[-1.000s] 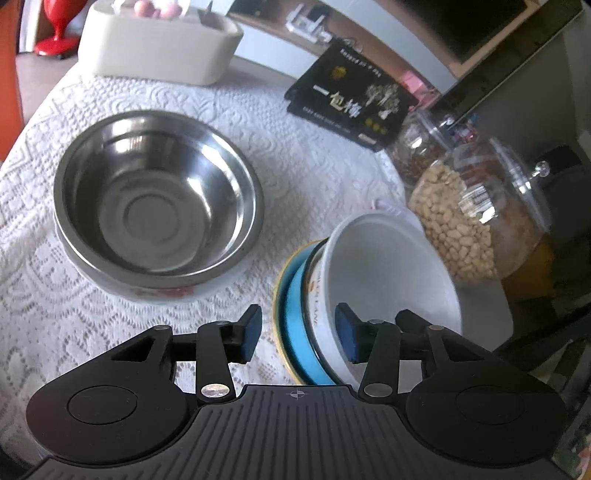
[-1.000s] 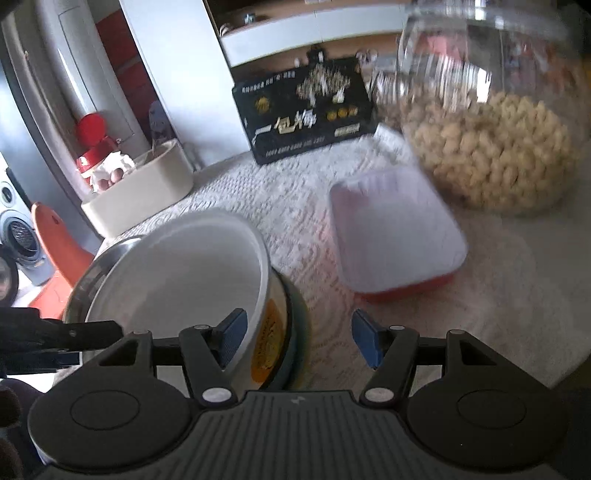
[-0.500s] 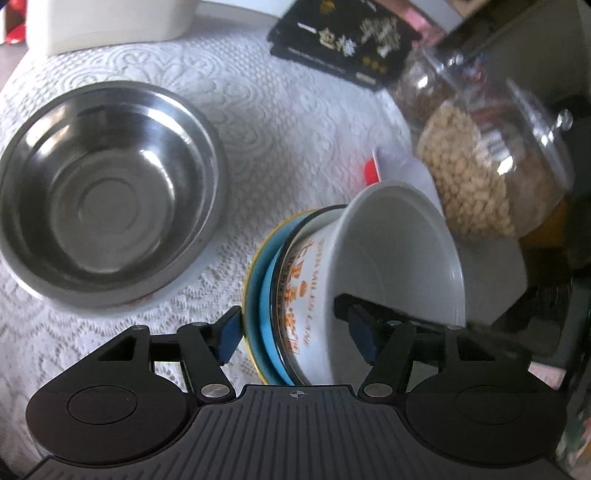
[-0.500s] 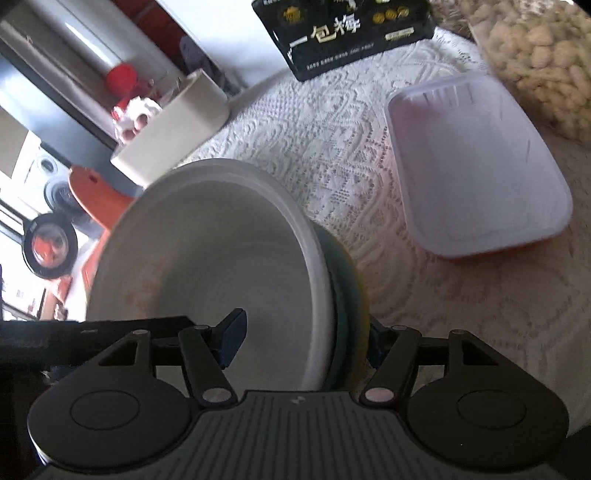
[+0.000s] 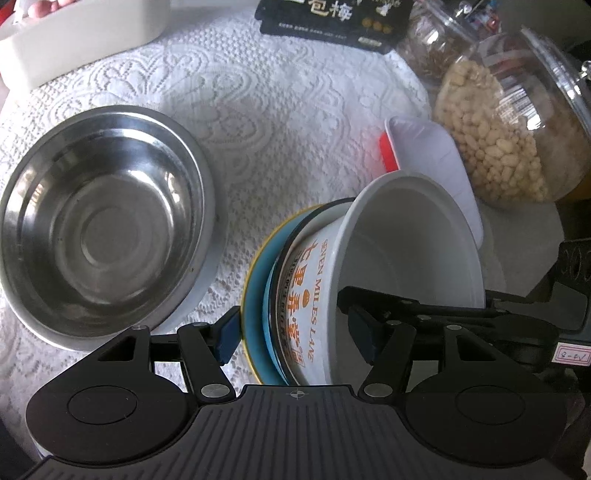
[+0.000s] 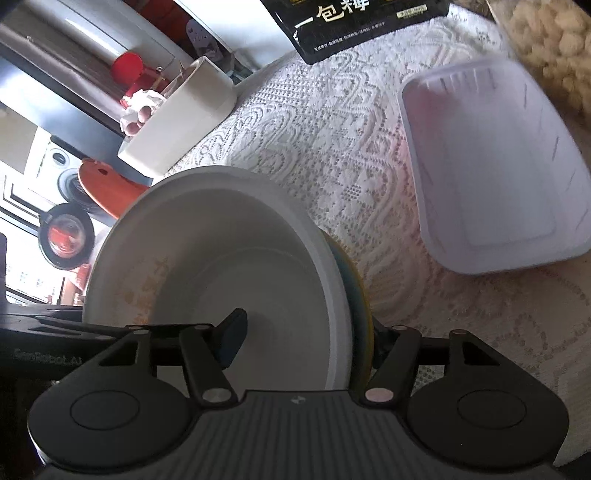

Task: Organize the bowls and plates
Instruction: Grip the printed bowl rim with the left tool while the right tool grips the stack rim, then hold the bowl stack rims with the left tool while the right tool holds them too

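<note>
A white bowl with orange lettering is nested in a blue bowl with a yellow rim; the stack is tilted on its side above the lace tablecloth. My left gripper is shut on the stack, one finger outside the yellow rim, one inside the white bowl. My right gripper grips the same stack from the other side, one finger inside the white bowl, the other hidden behind the yellow rim. A steel bowl sits in a white bowl at the left.
A lavender tray with a red underside lies on the cloth to the right. A glass jar of peanuts stands behind it. A black box and a cream container are at the back.
Both grippers have closed in on the tilted bowl stack and lifted it. The stack has turned further onto its side. Both cameras now look down at the table more steeply.
</note>
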